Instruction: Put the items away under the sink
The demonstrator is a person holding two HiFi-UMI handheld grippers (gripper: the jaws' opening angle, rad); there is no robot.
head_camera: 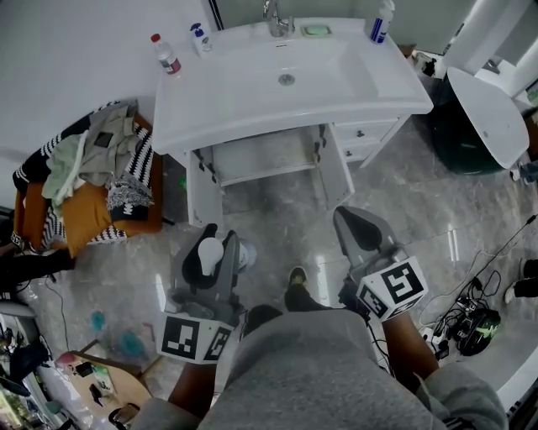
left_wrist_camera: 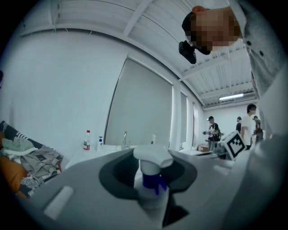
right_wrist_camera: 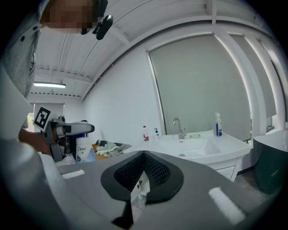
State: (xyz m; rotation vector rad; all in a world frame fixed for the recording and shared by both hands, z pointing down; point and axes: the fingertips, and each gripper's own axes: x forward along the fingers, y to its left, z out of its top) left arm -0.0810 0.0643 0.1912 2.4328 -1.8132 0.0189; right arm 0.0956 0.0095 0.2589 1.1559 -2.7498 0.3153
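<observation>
1. Carrying is the step in hand: the left hand-held gripper [head_camera: 217,235] has its jaws closed partway onto a white pump bottle [head_camera: 209,249] with a blue collar. It holds the bottle upright above the floor, at about 11 o'clock from the person's shoe [head_camera: 297,275].
2. The right hand-held gripper [head_camera: 357,227] points roughly the same way at about 1 o'clock, its jaws drawn together with nothing between them.
3. The open cupboard [head_camera: 265,159] under the sink [head_camera: 252,109] lies dead ahead at 12 o'clock, well apart from both grippers.
4. A red-capped bottle [head_camera: 166,53], a small pump bottle [head_camera: 200,38] and a spray bottle [head_camera: 381,21] stand on the sink top, so the task looks early.
5. The next move probably calls for carrying the bottle forward and low, past the door edges, setting it upright inside the cupboard and then letting go.
</observation>
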